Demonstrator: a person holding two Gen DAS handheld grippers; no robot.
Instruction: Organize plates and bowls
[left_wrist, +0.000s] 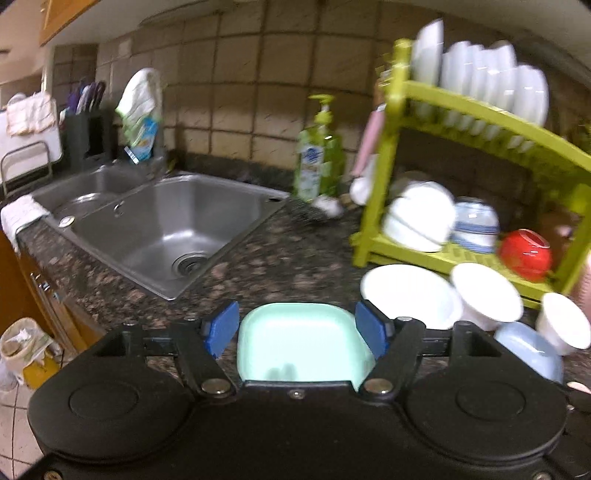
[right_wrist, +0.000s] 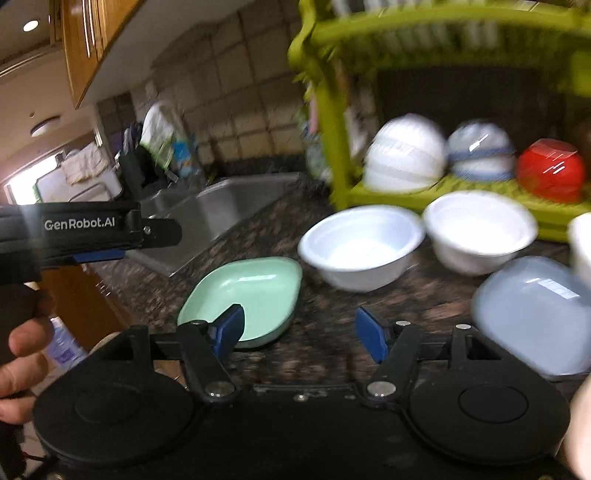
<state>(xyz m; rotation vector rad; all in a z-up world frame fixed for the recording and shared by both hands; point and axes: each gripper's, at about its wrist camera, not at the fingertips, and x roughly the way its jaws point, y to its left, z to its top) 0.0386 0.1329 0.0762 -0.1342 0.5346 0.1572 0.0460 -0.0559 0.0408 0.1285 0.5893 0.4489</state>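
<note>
Left wrist view: left gripper, fingers spread, straddles one square mint dish on the speckled stone worktop. Right gripper gapes, empty. Two round white bowls sit beside the green rack.

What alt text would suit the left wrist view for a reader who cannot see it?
The open left gripper frames a mint green square dish on a speckled counter. White bowls and a pale blue dish sit before a green dish rack; a steel sink lies left.
</note>
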